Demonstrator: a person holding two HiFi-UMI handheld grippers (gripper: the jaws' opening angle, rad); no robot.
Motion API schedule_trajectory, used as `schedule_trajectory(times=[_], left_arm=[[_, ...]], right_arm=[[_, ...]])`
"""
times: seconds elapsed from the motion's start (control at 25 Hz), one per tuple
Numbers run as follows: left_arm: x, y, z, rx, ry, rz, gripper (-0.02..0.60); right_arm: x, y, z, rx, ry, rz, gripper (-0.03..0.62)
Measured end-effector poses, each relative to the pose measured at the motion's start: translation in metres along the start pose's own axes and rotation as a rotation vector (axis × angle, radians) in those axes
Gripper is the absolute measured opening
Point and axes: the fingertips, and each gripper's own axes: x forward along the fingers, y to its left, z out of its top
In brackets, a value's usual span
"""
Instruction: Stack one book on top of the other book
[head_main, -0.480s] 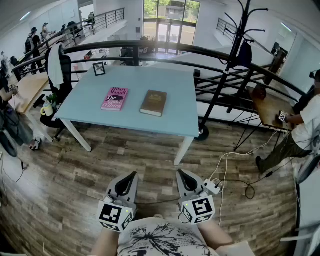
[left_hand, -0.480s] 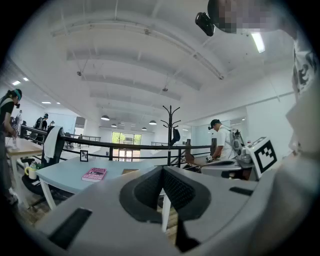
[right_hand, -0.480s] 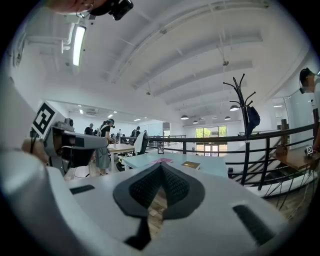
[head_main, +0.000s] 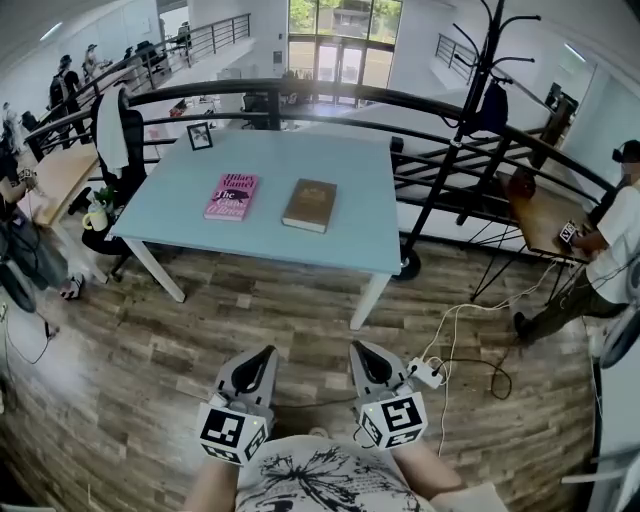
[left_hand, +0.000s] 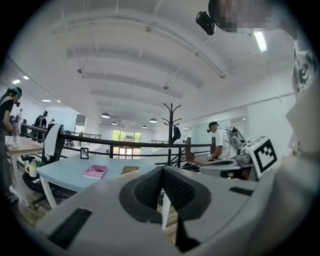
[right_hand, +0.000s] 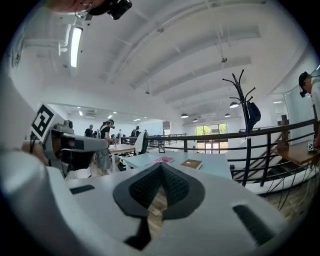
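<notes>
Pink book (head_main: 231, 196) and brown book (head_main: 308, 205) side by side, apart, on the table (head_main: 260, 240); left gripper (head_main: 263, 352) and right gripper (head_main: 357, 347) both closed, empty.

A pale blue rectangular table (head_main: 350, 225) on white legs is standing on the wood-plank floor (head_main: 250, 310). A pink paperback book (head_main: 231, 197) is lying flat at 9 o'clock from the tabletop's middle, and a brown hardcover book (head_main: 308, 205) is lying at 3 o'clock, near but apart. A small black picture frame (head_main: 200, 137) is standing upright at 10 o'clock, near the far corner.

Smooth matt table (head_main: 352, 215), wood-plank floor (head_main: 250, 310), glossy pink book (head_main: 231, 196)
</notes>
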Motion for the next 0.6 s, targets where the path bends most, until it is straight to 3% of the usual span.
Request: schedule_trajectory(times=[0.32, 0.6], left_arm=[[-0.003, 0.007, -0.005, -0.025, 0.011, 0.028, 0.011], [0.014, 0.03, -0.012, -0.051, 0.031, 0.034, 0.011]], right_arm=[[-0.001, -0.013, -0.012, 0.095, 0.008, -0.037, -0.008], [0.027, -0.015, -0.023, 0.103, 0.051, -0.029, -0.008]])
